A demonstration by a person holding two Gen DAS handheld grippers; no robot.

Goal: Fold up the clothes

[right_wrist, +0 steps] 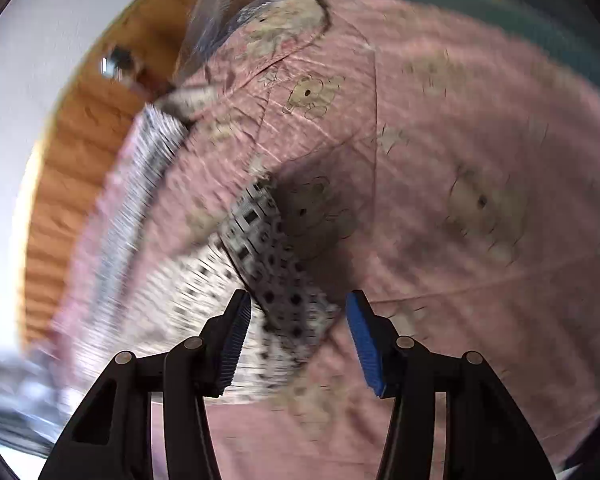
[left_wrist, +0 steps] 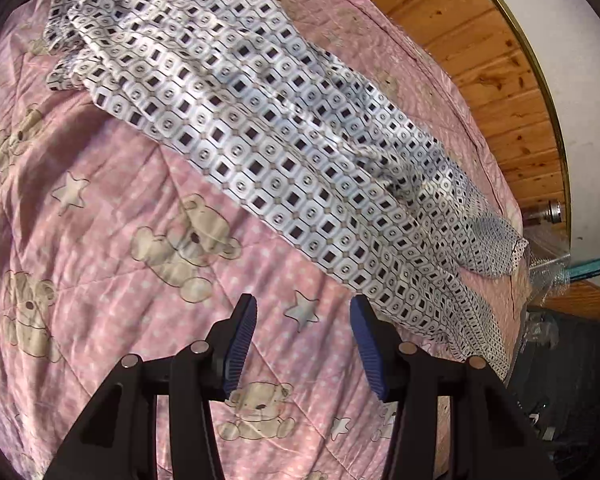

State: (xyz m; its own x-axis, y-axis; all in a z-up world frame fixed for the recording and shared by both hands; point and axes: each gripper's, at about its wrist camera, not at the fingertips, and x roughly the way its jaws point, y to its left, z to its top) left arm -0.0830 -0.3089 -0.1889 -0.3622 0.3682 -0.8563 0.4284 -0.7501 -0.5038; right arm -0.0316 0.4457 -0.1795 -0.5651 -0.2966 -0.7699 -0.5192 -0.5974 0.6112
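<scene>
Left wrist view: my left gripper (left_wrist: 303,308) hangs released, its ribbed blue pads (left_wrist: 242,344) spread wide with nothing but quilt between them. Just beyond the right-hand pad lies the near end of the patterned garment (left_wrist: 236,120), a slippery-looking white fabric printed with dark squares and rings, stretched in a long rumpled band away from the fingers, bunched at its far end. Under it is the pink quilt (left_wrist: 100,240), soft, stitched in diamonds, printed with bears and stars. Wood panelling (left_wrist: 480,52) runs past the bed's far edge.

On the right wrist view, badly blurred, my right gripper (right_wrist: 298,304) is also released, a corner of the garment just ahead between the open pads.

I judge this the very start: laying the garment flat. Next I'd need to close on two corners and pull it smooth.
</scene>
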